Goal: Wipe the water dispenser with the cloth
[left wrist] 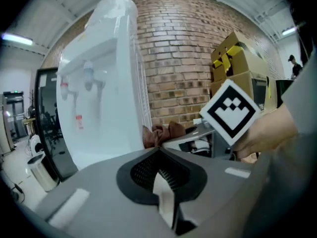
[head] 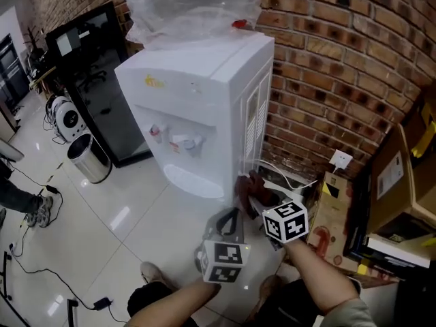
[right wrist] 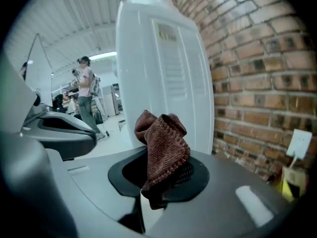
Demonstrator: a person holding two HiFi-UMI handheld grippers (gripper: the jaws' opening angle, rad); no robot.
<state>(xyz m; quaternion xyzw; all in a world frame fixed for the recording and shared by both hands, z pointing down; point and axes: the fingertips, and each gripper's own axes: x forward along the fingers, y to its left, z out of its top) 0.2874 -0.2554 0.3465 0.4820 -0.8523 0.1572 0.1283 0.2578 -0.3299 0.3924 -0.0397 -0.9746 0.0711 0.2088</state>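
Note:
The white water dispenser point(head: 204, 101) stands against the brick wall, with a plastic-wrapped bottle point(head: 191, 9) on top. My right gripper point(head: 253, 195) is shut on a bunched brown cloth point(head: 246, 186), held close to the dispenser's lower right side panel. In the right gripper view the cloth point(right wrist: 163, 143) sticks up from the jaws point(right wrist: 161, 175) in front of the vented side of the dispenser point(right wrist: 163, 73). My left gripper point(head: 228, 222) hovers just left of the right one, shut with nothing in it point(left wrist: 159, 157). It faces the dispenser's front point(left wrist: 104, 83), and the cloth point(left wrist: 161, 133) shows beyond it.
A steel bin point(head: 90, 157) and a black glass-fronted cabinet point(head: 102, 80) stand left of the dispenser. Cardboard boxes point(head: 402, 176) and a wall socket point(head: 340, 159) with a white cable are on the right. Someone's shoe point(head: 42, 212) and floor cables lie far left. A person point(right wrist: 85, 98) stands in the distance.

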